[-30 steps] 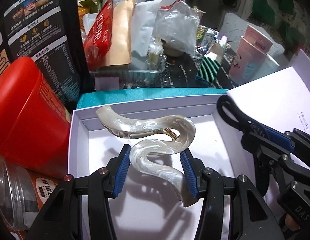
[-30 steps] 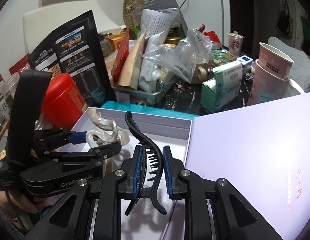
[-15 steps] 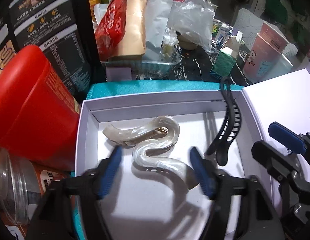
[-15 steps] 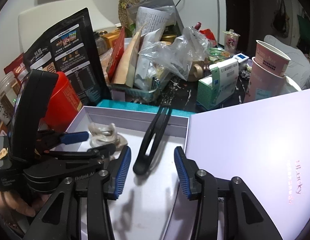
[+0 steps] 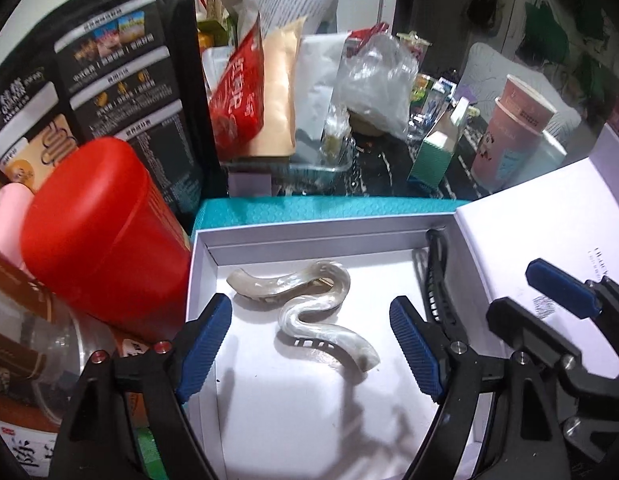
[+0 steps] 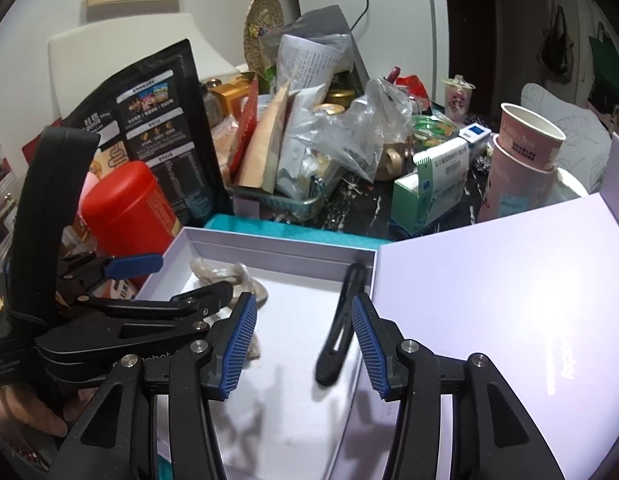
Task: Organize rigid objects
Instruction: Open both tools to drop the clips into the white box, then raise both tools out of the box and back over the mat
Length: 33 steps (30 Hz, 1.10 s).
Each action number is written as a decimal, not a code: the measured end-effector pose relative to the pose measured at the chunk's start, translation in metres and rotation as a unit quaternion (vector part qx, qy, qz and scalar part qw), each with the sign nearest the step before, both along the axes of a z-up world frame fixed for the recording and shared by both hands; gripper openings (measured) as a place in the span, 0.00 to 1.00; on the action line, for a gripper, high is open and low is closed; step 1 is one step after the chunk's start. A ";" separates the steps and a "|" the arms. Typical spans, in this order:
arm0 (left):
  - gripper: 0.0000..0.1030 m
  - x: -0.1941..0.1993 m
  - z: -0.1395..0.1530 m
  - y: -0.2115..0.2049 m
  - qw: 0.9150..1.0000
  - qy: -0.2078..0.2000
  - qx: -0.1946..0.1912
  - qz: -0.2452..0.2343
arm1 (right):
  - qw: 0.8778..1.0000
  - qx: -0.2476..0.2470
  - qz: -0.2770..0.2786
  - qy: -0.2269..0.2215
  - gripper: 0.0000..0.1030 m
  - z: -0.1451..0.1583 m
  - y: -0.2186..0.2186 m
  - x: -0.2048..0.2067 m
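The left claw (image 5: 309,344) stands spread; its jaws have just been opening, and its blue pads (image 5: 205,344) press on nothing. Between and slightly beyond them lies the pearl-white hair clip (image 5: 305,312), flat on the floor of the white box (image 5: 309,236). This clip is S-shaped, and its long axis runs slanted from the far left of the box toward the near right. The left claw is the nearer one to it.

The right claw (image 6: 305,344) is spread too, its jaws also just opened, and it pinches nothing. The black hair clip (image 6: 341,328) lies between its pads but closer to the right one, along the right wall of the box, with its long axis pointing away from the claw toward the far wall. Whether it touches the right pad I cannot tell.

Both clips seem already placed in the box, so I judge that the next move is a lift away, and the black clip must not be caught by the right pad.

Beside the box on the right is its open white lid (image 6: 509,300). Behind, the counter (image 5: 381,176) carries a red canister (image 5: 97,232), a black printed pouch (image 6: 161,128) and stacked pink paper cups (image 6: 521,164). In the left view the black clip is partly hidden behind the claw, and the teeth of both clips are hard to make out.
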<state>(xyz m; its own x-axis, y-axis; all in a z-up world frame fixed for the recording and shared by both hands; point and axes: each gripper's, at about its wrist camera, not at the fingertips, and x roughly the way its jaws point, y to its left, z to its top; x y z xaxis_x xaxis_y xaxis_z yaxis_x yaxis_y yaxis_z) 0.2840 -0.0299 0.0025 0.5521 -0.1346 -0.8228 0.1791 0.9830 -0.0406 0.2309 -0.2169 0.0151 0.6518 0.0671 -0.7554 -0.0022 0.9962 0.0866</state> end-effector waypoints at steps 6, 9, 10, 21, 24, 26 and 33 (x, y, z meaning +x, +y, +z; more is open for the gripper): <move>0.79 -0.013 0.020 0.004 1.000 -0.017 -0.002 0.004 | 1.000 -0.013 0.006 -0.022 0.48 0.020 0.008 -0.013; 0.79 -0.021 0.031 0.006 1.000 -0.029 -0.003 0.003 | 0.999 -0.016 0.007 -0.031 0.48 0.031 0.011 -0.019; 0.79 -0.024 0.035 0.006 0.999 -0.033 -0.004 0.003 | 0.999 -0.017 0.007 -0.034 0.49 0.034 0.012 -0.022; 0.79 -0.067 0.079 0.015 0.997 -0.078 -0.005 0.010 | 0.997 -0.023 0.013 -0.074 0.57 0.072 0.027 -0.061; 0.79 -0.080 0.088 0.018 0.996 -0.088 -0.003 0.013 | 0.996 -0.024 0.013 -0.083 0.59 0.081 0.031 -0.072; 0.79 -0.089 0.094 0.020 0.995 -0.095 -0.003 0.014 | 0.996 -0.023 0.012 -0.088 0.60 0.087 0.032 -0.081; 0.79 -0.121 0.112 0.027 0.992 -0.124 0.000 0.022 | 0.995 -0.025 0.009 -0.099 0.70 0.101 0.038 -0.108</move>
<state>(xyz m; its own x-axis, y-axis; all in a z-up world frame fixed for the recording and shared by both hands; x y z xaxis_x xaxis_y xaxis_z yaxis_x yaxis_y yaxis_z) 0.1631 -0.0027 0.1146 0.7429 -0.1061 -0.6610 0.1409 0.9900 -0.0007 0.1230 -0.1786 0.1165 0.7875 0.0452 -0.6147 -0.0322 0.9990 0.0322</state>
